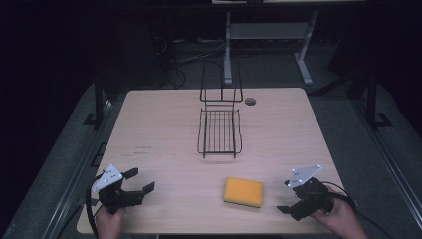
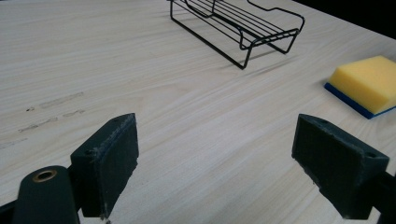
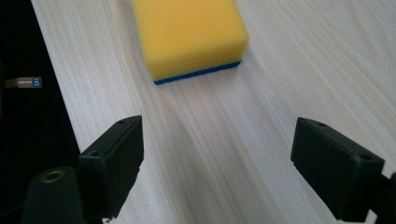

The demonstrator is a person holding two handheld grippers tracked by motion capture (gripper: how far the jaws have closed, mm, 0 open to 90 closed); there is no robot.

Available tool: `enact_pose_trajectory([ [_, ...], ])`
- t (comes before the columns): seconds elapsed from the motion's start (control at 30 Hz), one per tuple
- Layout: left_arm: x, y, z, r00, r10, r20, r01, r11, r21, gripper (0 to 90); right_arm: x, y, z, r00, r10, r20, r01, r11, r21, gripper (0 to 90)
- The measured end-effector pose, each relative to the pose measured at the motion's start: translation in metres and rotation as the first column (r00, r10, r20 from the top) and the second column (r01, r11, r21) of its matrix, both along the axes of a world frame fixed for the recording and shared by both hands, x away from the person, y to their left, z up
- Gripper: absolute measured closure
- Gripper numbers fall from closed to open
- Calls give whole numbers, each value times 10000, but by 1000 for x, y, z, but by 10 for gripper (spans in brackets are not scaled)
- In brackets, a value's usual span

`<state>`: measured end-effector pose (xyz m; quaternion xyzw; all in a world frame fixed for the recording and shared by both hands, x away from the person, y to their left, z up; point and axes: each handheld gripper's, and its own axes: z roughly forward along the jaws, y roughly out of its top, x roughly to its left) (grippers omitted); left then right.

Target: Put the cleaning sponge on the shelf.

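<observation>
Your left gripper [image 1: 140,181] sits at about seven o'clock on the table [image 1: 164,129], low over the wood with its jaws spread wide and nothing between them. It points toward two o'clock, so it looks parked rather than reaching. Its own view takes in the wire rack [image 2: 243,25] ahead at twelve o'clock and the sponge [image 2: 366,81] off at two o'clock, well apart from either jaw.

At the table's centre the rack [image 1: 219,130] stands empty, its long axis running toward you and its tall back frame at the far end; that open near end probably makes it the easy place to drop something in.

The sponge [image 1: 243,191] lies flat at about five o'clock, yellow side up, nearer your right hand than your left. Your right gripper [image 1: 285,198] is at four o'clock, jaws also spread and empty, aimed at the sponge, which suggests it is the one set to pick it up. The right gripper view shows what the high view hides: a thin blue scouring layer under the sponge [image 3: 189,35], resting on the table, and the table's near edge close beside it.
</observation>
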<state>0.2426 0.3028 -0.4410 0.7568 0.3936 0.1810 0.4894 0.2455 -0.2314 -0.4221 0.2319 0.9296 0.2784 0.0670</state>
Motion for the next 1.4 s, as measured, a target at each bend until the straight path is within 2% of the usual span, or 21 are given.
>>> enact_pose_trajectory([
  [0.43,1,0,0,10000,3,19,-3,10000,10,140,6,15,3,9985,536,-111,-540,9978,-395,162],
  [0.53,1,0,0,10000,10,16,-10,10000,-28,141,6,17,5,9984,568,-51,-569,9978,-333,163],
  [0.73,1,-1,0,10000,-36,23,36,10000,34,141,9,24,5,9970,736,-223,-742,9968,-290,162],
  [1.4,0,2,1,10000,19,37,-19,10000,-12,141,24,61,12,9846,1691,-435,-1714,9835,-584,159],
])
